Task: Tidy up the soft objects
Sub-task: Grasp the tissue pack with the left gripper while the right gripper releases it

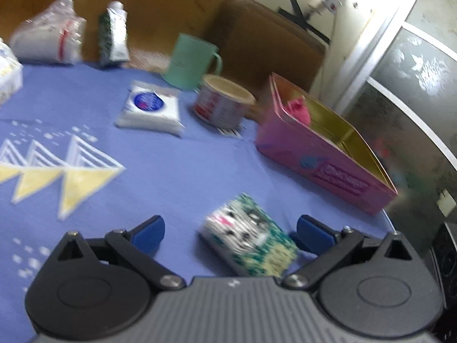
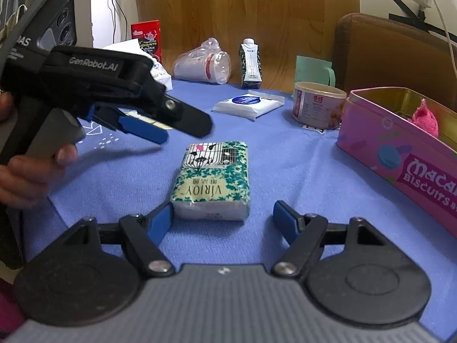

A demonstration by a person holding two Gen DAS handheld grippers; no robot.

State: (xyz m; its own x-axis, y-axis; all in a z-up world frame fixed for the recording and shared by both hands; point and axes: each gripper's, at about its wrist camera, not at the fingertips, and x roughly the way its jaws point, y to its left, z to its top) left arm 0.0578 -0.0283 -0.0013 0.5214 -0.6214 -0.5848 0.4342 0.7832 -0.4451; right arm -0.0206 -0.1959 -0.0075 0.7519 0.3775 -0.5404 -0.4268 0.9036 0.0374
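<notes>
A green patterned tissue pack (image 2: 212, 180) lies on the blue tablecloth (image 2: 285, 160); it also shows in the left wrist view (image 1: 251, 235). My right gripper (image 2: 225, 223) is open, its left finger beside the pack's near corner. My left gripper (image 1: 231, 233) is open with the pack between its fingers; it shows from the side in the right wrist view (image 2: 171, 125), above the cloth. A white wipes pack (image 2: 247, 105) (image 1: 151, 110) lies further back. A pink tin (image 2: 400, 143) (image 1: 322, 154) holds a pink soft item (image 2: 425, 120) (image 1: 300, 110).
A round can (image 2: 317, 104) (image 1: 222, 101), a green mug (image 1: 191, 61), a small carton (image 2: 250, 63) (image 1: 114, 38) and bagged cups (image 2: 204, 64) (image 1: 48, 41) stand along the back. A red box (image 2: 147, 37) is at the back left. A brown chair (image 2: 394, 54) stands behind.
</notes>
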